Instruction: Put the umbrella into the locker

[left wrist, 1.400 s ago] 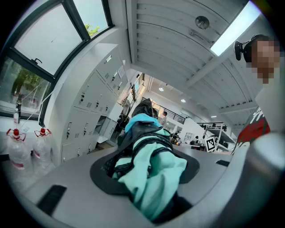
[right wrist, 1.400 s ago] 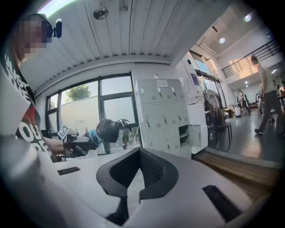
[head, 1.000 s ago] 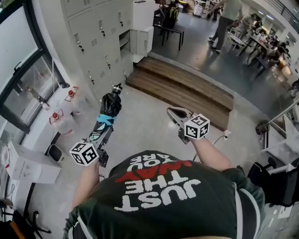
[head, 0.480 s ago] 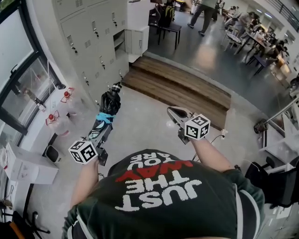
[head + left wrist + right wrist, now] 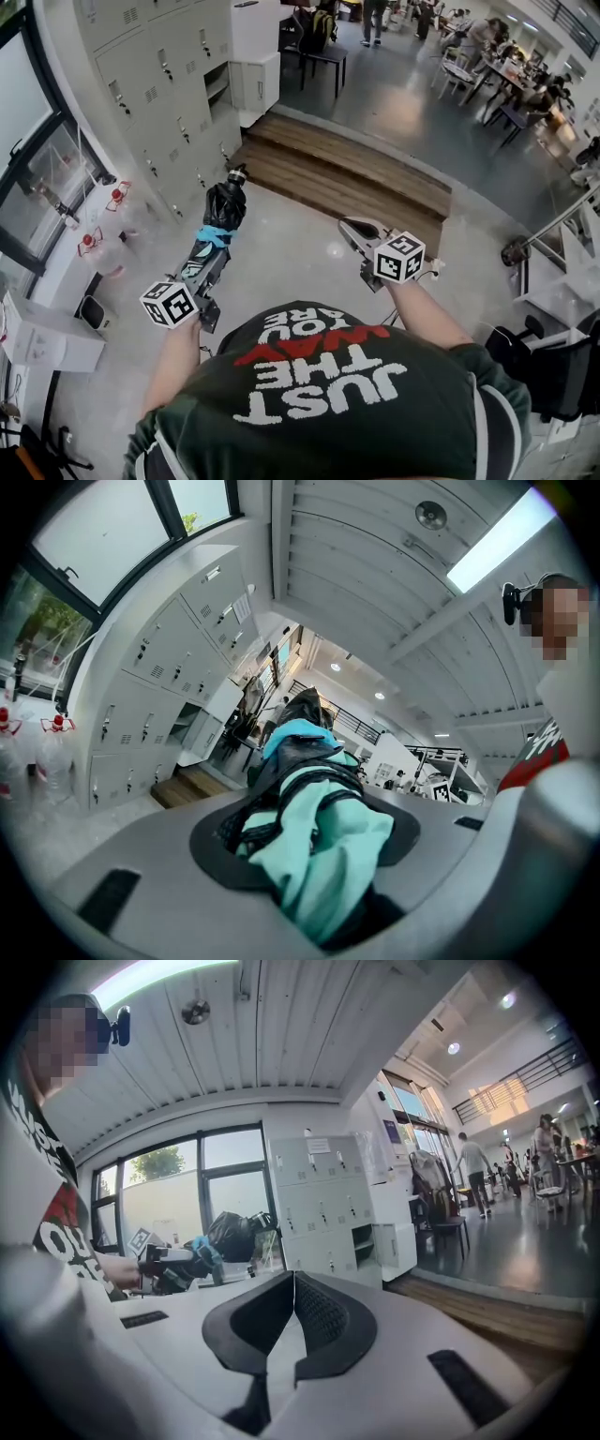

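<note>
Half of the job at most is looking done. The umbrella is already sitting in the left gripper, whose jaws are pinching its bunched teal and black fabric, as the left gripper view is showing plainly. The right gripper is carrying nothing, and its jaws are pressing together, pad against pad.

The umbrella is hanging in the air over the pale floor, out in front of the person at about eleven o'clock and well apart from the lockers. These are standing along the wall at about ten to eleven o'clock. One open compartment is showing among them, its door swung out, just beside the wooden step at twelve o'clock. Judging from this, what is remaining is closing the gap to the lockers, sliding the umbrella into a compartment and letting go.

The umbrella's long axis is running level, straight on from the gripper. In the head view it is pointing toward twelve o'clock and leaning slightly toward one. Its free end is leading and its gripped end is trailing. I cannot tell which end is the handle.
</note>
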Tool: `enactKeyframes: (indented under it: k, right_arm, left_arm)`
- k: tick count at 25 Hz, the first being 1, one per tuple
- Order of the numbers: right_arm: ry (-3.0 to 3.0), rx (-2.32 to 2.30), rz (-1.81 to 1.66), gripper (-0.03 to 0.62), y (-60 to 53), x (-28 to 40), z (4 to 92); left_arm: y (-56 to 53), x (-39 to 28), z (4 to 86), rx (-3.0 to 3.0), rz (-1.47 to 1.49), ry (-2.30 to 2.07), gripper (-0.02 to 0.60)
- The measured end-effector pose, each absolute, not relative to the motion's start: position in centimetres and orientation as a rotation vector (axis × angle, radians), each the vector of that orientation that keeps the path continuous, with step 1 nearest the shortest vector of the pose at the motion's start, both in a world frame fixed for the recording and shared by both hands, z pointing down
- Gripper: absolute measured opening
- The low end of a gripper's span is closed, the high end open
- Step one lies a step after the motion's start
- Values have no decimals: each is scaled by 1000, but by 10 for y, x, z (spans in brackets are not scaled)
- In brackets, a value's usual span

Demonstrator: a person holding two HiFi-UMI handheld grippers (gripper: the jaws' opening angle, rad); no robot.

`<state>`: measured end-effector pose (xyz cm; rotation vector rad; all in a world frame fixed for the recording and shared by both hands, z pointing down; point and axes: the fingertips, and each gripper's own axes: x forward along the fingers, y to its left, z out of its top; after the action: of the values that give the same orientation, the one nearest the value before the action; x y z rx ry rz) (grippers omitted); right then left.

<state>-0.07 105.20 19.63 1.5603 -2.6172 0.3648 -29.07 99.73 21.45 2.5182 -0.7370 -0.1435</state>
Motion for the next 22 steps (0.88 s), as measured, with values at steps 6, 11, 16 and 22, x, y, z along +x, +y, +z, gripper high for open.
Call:
enactKeyframes:
  k: [6,11,16,22]
  right_arm:
    - [-2636,1534,372,35,1048,20,202]
    - [-2641,1511,386,35,1017,15,209]
    - [-2636,1494,391,35,965,1,217]
    - [-2608,1556,411,35,856,-24,228]
  left_arm:
    - [1000,-258,223,2495,-131,-722,224]
    - [975,-261,231,2481,-122,-731,224]
    - [922,-273,241,2459,-123,-730,224]
    - [805,-298,245,2492,-120,-676,224]
